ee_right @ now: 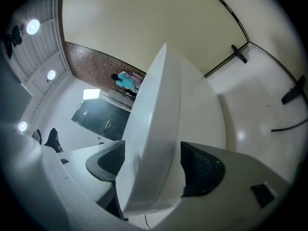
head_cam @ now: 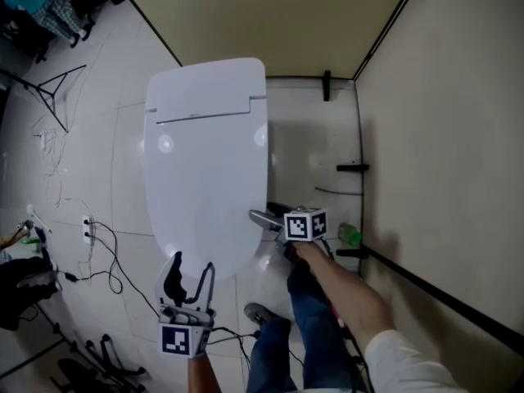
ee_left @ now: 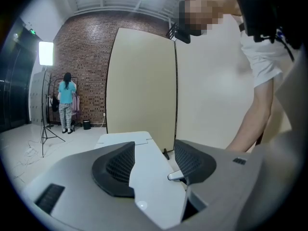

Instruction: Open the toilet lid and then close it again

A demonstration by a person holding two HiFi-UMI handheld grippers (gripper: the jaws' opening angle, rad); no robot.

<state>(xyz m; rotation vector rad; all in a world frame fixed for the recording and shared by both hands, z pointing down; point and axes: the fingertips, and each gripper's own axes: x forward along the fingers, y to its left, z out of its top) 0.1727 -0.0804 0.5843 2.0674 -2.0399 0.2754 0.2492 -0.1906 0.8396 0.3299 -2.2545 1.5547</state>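
Toilet lid (head_cam: 205, 170) — down. Right gripper (ee_right: 154, 167): jaws apart astride lid's right rim, to be closed squarely before lifting. Left gripper (ee_left: 153, 166): apart, empty — lid's front.

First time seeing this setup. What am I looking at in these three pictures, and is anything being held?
No robot: a person works two hand-held, two-fingered claws. The head view looks down from a camera on their head; the other two cameras ride on the claws. A white toilet stands on the floor, its lid down. The left claw is open and empty by the lid's front edge. The right claw shows the lid's side edge between its fingers; whether it pinches is unclear. Cables lie on the floor.
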